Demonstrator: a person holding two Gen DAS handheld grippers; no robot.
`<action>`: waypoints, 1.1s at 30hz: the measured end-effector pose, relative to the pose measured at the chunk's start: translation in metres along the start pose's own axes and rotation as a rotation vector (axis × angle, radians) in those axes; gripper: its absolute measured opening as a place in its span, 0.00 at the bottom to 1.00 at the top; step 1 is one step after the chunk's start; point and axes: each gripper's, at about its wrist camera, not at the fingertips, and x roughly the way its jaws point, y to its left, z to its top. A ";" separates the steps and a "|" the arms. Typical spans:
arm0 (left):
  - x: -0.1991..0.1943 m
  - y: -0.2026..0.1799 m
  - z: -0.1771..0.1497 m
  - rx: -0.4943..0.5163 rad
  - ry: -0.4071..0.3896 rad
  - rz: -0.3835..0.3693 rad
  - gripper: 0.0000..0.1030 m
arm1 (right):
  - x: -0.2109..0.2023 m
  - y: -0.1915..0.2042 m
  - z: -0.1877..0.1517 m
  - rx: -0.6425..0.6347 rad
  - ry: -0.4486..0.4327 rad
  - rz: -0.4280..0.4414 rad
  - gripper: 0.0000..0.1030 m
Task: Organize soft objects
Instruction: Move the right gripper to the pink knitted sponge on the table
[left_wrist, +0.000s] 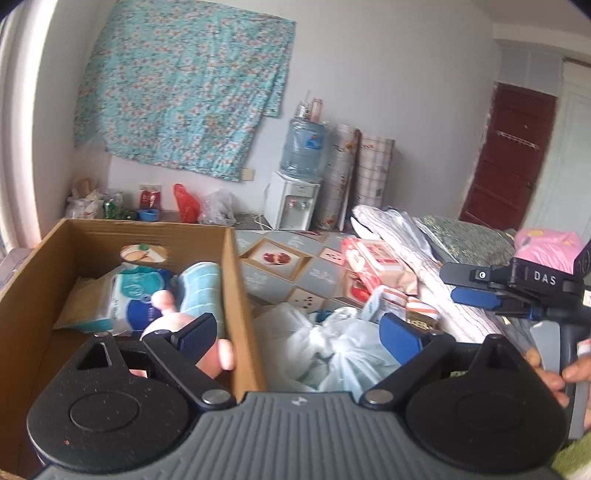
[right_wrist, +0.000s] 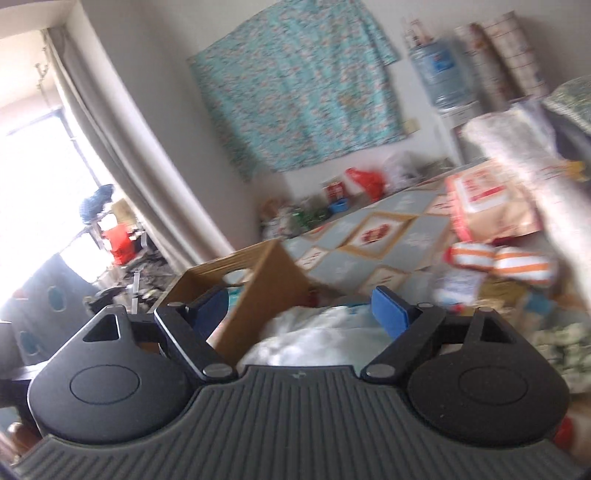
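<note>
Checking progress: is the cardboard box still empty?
No, the cardboard box already holds a tissue pack, a blue rolled towel and a pink toy.

floral cloth (left_wrist: 184, 88) on wall, water dispenser (left_wrist: 293, 201), dark red door (left_wrist: 509, 162)

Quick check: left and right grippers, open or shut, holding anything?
Left gripper: open, holding nothing.
Right gripper: open, holding nothing.

Your left gripper (left_wrist: 299, 334) is black linkage arms with silver pivot screws, blue pads (left_wrist: 400, 338) on the tips, round black caps and a ribbed grey base. The right gripper (left_wrist: 476, 288), seen from the left wrist, has "DAS" in white on its black body. Same blue pads (right_wrist: 389, 308) there.
</note>
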 end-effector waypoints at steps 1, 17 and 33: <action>0.004 -0.006 0.002 0.009 0.004 -0.004 0.93 | -0.004 -0.009 0.004 -0.001 -0.003 -0.024 0.82; 0.084 -0.104 0.013 0.154 0.085 -0.134 0.93 | 0.006 -0.065 0.071 -0.053 0.093 -0.128 0.82; 0.153 -0.163 -0.028 0.326 0.281 -0.278 0.66 | -0.019 -0.136 0.014 0.128 0.226 -0.106 0.76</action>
